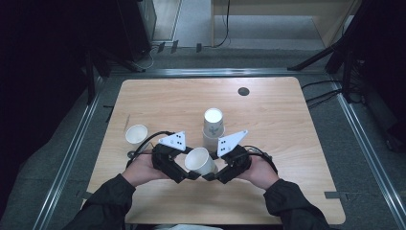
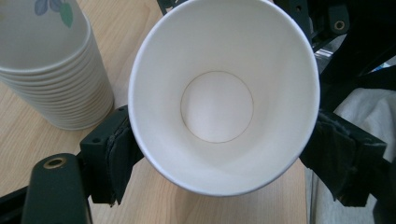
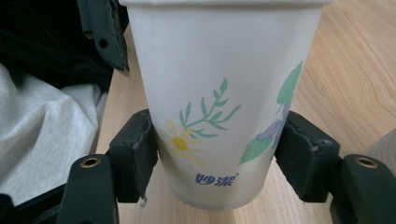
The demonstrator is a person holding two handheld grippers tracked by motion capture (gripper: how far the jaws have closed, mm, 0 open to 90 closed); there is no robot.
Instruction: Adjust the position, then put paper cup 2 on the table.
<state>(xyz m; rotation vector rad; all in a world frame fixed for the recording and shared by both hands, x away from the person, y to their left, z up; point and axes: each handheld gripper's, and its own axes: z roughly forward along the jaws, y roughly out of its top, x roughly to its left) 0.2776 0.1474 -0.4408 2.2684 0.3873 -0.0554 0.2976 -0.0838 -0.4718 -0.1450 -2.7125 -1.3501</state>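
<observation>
A white paper cup (image 1: 198,160) with a flower print is held just above the table's near edge, tilted, with its mouth toward my left gripper (image 1: 189,173). In the left gripper view I look straight into the cup (image 2: 217,105), and both pads lie against its sides just below the rim. My right gripper (image 1: 210,176) has the cup's lower part: in the right gripper view its pads press on the printed wall (image 3: 219,70) near the base. A tall stack of the same cups (image 1: 213,125) stands upside down right behind them.
A single upright paper cup (image 1: 136,134) stands at the left of the wooden table (image 1: 277,124). A dark round hole (image 1: 243,91) sits near the far edge. The stack (image 2: 46,70) is close to my left gripper's left jaw.
</observation>
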